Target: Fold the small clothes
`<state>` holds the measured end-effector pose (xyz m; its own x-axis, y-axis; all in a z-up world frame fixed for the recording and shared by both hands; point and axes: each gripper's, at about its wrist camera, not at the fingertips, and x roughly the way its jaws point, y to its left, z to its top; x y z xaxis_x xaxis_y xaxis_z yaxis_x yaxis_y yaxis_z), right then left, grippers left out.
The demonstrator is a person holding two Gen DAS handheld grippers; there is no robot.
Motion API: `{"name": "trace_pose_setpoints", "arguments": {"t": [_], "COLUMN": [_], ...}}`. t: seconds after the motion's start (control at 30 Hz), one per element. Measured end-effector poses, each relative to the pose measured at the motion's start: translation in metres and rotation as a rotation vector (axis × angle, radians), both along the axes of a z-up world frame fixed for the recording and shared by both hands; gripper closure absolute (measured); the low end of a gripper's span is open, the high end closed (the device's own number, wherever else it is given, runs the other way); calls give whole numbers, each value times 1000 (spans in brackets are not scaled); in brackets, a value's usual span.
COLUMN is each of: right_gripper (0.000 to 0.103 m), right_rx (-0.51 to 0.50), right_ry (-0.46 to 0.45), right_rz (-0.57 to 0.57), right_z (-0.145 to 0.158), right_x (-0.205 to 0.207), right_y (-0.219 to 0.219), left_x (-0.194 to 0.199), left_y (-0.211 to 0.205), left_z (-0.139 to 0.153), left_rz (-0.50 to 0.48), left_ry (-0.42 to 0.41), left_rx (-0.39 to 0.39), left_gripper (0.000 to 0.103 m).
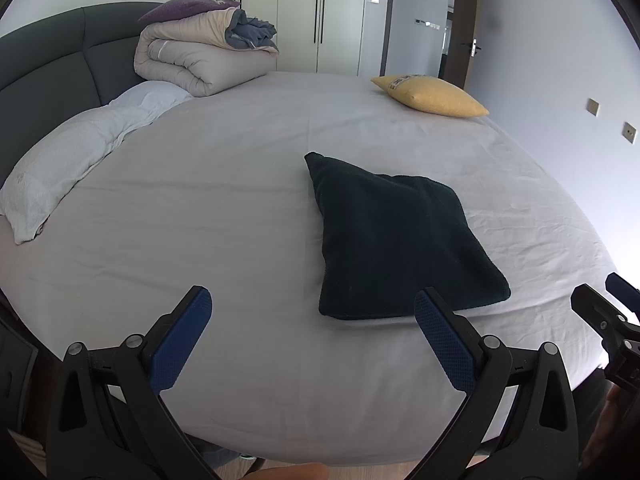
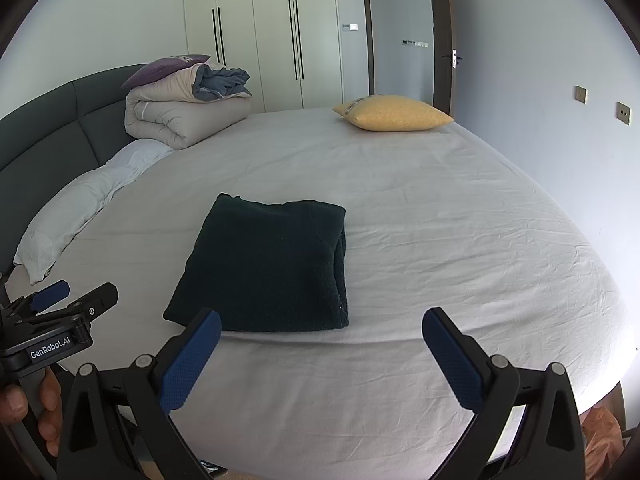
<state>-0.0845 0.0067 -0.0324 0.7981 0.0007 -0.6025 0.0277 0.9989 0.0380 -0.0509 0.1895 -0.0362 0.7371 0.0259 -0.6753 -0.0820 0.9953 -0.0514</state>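
Near the middle of both frames, a folded dark green garment (image 1: 400,240) (image 2: 268,268) lies flat on the bed (image 1: 220,220) (image 2: 440,240). Left claw (image 1: 312,312) at lower centre is spread wide and empty, just short of the garment; right claw (image 2: 322,330) is likewise spread, holding nothing. A yellow pillow (image 2: 394,114) sits toward the upper right.

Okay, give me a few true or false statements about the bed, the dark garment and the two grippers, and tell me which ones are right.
1. The dark garment lies folded on the bed sheet. True.
2. The left gripper is clamped on the garment. False: it is open and holds nothing.
3. The right gripper is open. True.
4. The yellow pillow sits on top of the folded duvet. False: it lies apart, on the sheet.
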Motion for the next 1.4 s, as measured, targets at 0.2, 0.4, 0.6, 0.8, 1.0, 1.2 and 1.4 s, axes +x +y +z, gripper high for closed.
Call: {"name": "trace_pose_setpoints", "arguments": {"t": [0.2, 0.4, 0.6, 0.8, 1.0, 1.2, 1.4], "right_gripper": [0, 0, 0, 0, 0, 0, 0], "right_rx": [3, 4, 4, 4, 4, 4, 3], "right_ry": [3, 5, 8, 8, 9, 9, 10], "right_rz": [-1, 0, 2, 1, 2, 2, 2], "right_z": [0, -1, -2, -2, -2, -2, -3], "right_x": [0, 0, 0, 0, 0, 0, 0], "right_y": [-1, -2, -2, -3, -3, -3, -1], "left_x": [0, 0, 1, 1, 1, 1, 1], "left_y": [0, 1, 1, 2, 2, 3, 3], "left_z": [-1, -3, -4, -4, -4, -5, -6], "left_rz": [-1, -2, -3, -4, -4, -5, -5], "left_ry": [1, 4, 5, 4, 5, 6, 7], "left_rx": [2, 1, 2, 2, 1, 0, 0], "left_gripper": [0, 0, 0, 0, 0, 0, 0]}}
